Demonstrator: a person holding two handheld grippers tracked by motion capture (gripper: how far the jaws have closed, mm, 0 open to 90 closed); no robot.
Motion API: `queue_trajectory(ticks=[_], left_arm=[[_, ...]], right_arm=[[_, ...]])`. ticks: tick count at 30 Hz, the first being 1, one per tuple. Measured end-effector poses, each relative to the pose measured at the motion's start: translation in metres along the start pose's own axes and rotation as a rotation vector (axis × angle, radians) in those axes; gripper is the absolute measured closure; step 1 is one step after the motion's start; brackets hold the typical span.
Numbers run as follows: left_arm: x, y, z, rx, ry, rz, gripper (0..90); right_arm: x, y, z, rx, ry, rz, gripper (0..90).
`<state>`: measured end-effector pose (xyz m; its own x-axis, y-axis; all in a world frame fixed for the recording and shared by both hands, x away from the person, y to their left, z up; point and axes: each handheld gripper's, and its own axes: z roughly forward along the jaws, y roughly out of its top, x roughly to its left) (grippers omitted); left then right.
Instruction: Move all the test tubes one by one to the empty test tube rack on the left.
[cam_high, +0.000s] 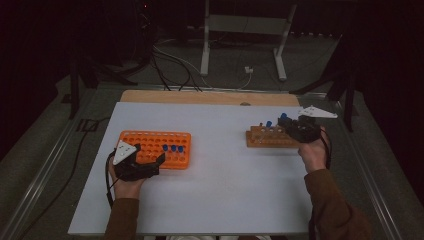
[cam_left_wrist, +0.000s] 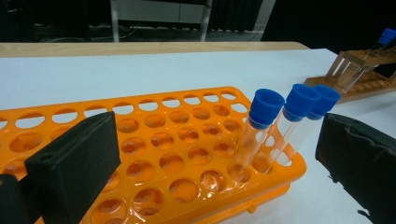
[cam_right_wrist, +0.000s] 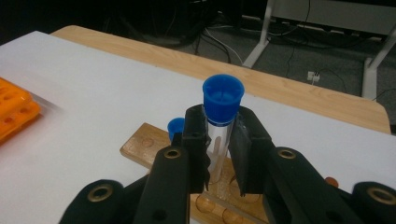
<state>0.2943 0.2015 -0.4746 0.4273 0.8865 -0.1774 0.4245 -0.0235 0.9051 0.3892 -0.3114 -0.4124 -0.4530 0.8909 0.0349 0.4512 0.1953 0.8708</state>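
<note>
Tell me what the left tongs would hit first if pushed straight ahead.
Probably the three blue-capped tubes standing in the orange rack: they lie ahead between the open left tongs, though depth is unclear.

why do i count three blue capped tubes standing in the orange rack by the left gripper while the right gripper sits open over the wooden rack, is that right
Not quite. The right gripper is not open: the right gripper view shows its jaws shut on a blue-capped tube over the wooden rack. The rest holds: the left gripper view shows three blue-capped tubes standing in the orange rack by the left gripper.

Clear tube (cam_right_wrist: 219, 126), blue cap, upright (clamped below cap) above wooden rack (cam_right_wrist: 154, 149).
</note>
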Motion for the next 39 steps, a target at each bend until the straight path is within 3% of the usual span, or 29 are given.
queue_trajectory(ticks=[24,39], left_arm=[[0.000,-0.001,0.001,0.006,0.003,-0.001,0.8],[-0.001,0.001,0.000,-0.010,0.001,-0.006,0.8]], right_arm=[[0.006,0.010,-0.030,-0.029,0.017,-0.046,76.7],[0.021,0.007,-0.030,-0.028,0.093,-0.049,76.7]])
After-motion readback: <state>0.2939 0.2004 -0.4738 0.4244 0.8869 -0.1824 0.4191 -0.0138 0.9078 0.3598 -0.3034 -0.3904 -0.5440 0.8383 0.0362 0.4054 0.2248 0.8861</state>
